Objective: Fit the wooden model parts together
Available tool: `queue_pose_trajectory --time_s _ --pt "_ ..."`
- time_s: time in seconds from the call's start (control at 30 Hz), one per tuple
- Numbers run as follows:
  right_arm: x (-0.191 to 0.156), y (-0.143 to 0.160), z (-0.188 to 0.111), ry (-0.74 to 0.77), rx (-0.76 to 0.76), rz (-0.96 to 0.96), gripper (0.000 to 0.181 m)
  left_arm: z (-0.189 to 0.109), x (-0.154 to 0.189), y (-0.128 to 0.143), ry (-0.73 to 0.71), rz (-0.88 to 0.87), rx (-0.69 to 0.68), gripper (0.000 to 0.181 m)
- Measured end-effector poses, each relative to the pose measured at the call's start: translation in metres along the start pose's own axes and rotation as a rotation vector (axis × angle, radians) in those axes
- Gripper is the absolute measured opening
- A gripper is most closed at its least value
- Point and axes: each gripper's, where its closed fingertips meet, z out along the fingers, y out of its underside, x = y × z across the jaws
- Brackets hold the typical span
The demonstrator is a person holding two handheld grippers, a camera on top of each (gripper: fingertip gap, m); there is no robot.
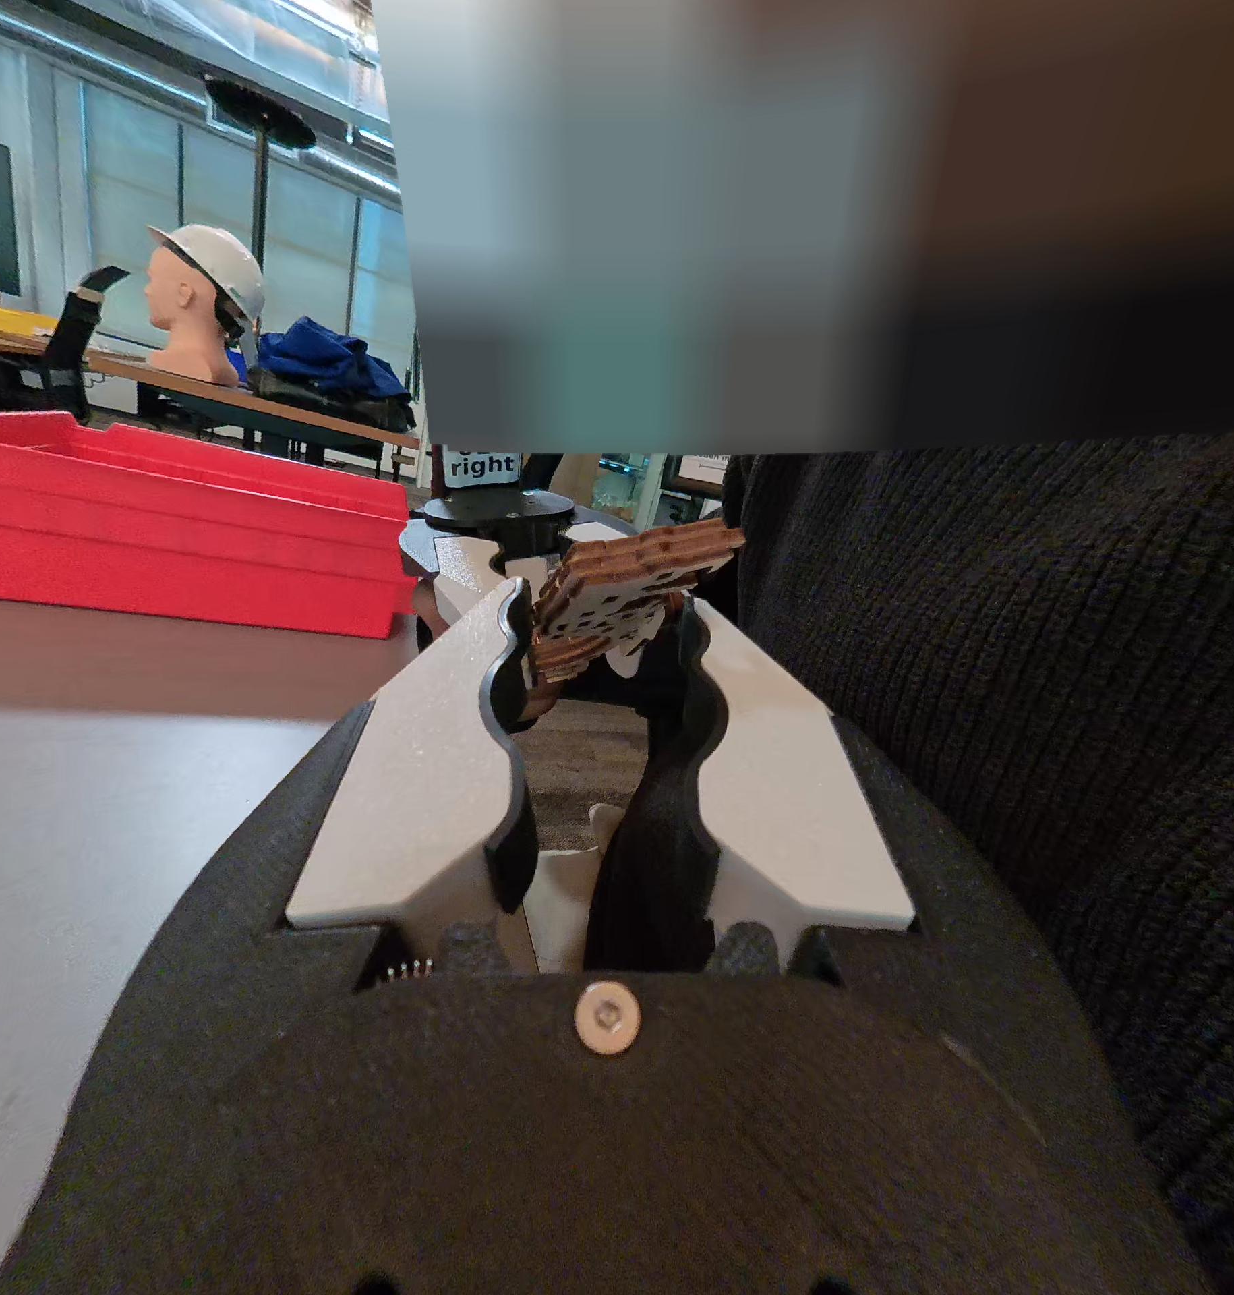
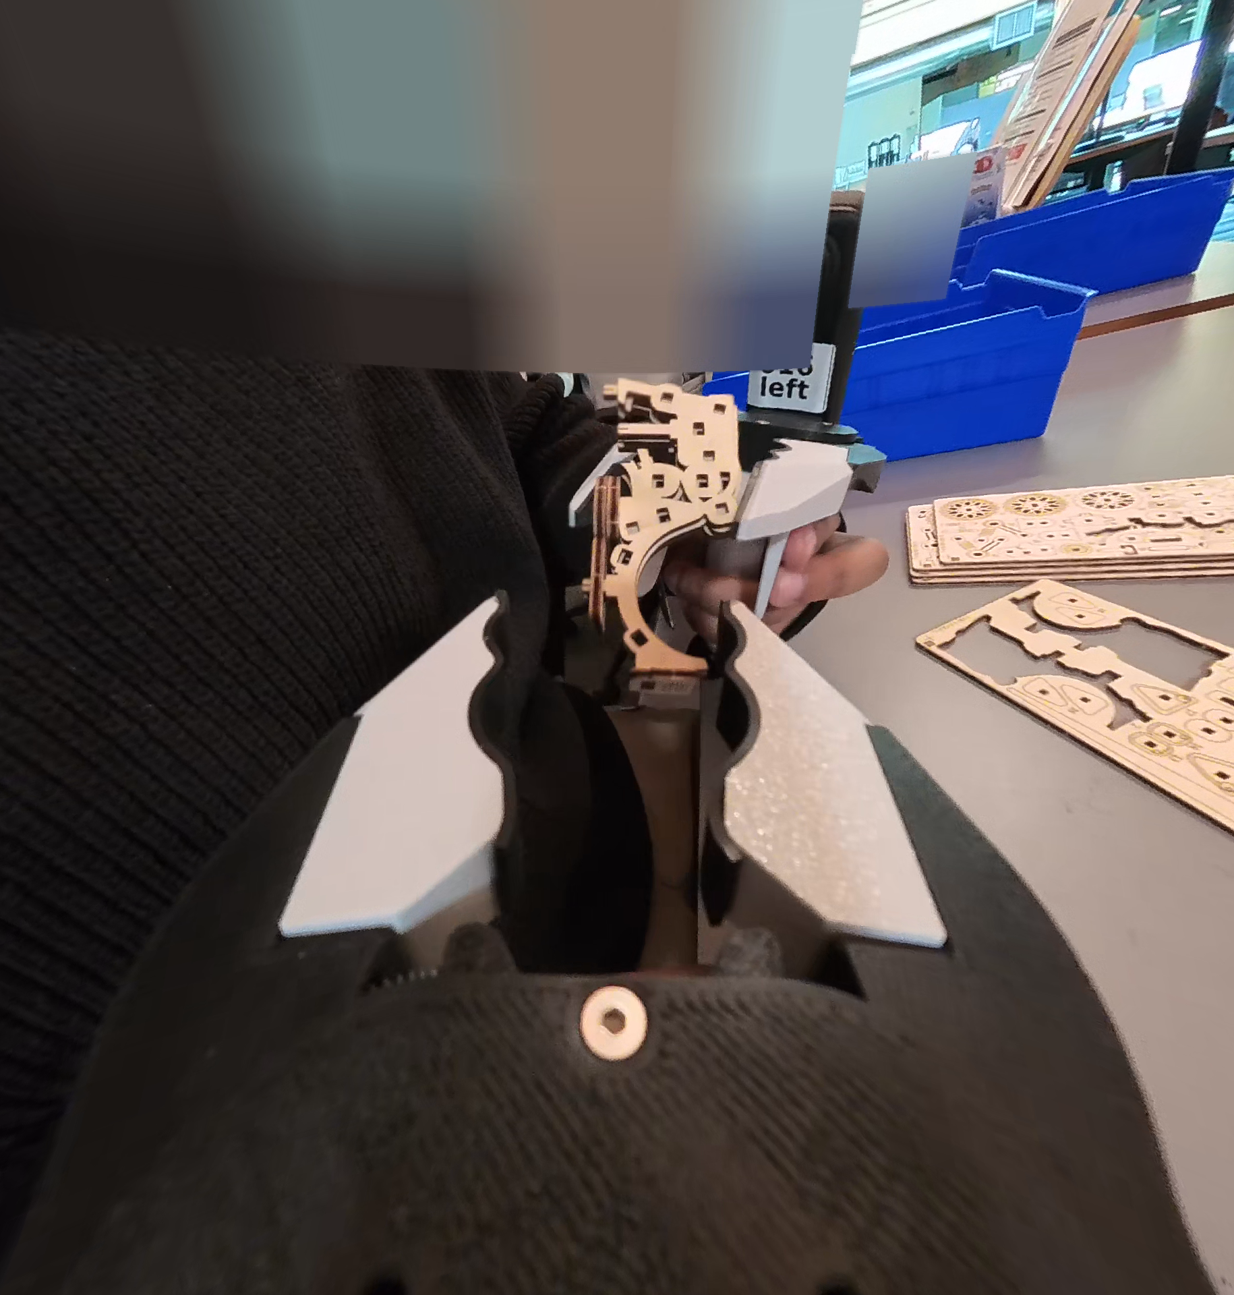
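Both grippers, left (image 1: 600,631) and right (image 2: 614,631), clamp wooden model (image 2: 670,504); blue bins' (image 2: 964,364) contents hidden

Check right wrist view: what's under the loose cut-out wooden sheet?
The loose cut-out sheet lies flat on the grey table; grey tabletop shows through its cut-out openings. Beyond it sits a stack of uncut sheets. Anything beneath its solid parts is covered.

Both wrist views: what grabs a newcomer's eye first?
The wooden model assembly, full of square holes, held up in mid-air between the left gripper and the right gripper, in front of a black knit sweater. Then the colours: red bin left, blue bins and part sheets right.
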Motion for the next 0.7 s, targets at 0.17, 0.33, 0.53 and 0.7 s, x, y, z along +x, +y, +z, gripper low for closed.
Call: queue_pose_trajectory --time_s 0.17,0.33,0.53,0.7 --pt "0.005 -0.004 -0.003 0.024 0.027 -0.003 0.058 -0.003 -0.004 -0.005 -0.008 -0.039 0.038 0.041" --pt "0.029 -0.035 -0.025 0.288 0.181 -0.228 0.052 -0.015 -0.024 -0.019 -0.057 -0.170 0.155 0.041" --pt "0.052 -0.046 -0.044 0.653 0.162 -0.527 0.036 -0.034 -0.070 -0.011 -0.241 -0.427 0.241 0.041" --pt "0.072 -0.021 -0.023 0.739 -0.006 -0.500 0.039 -0.037 -0.082 -0.001 -0.286 -0.616 0.307 0.041"
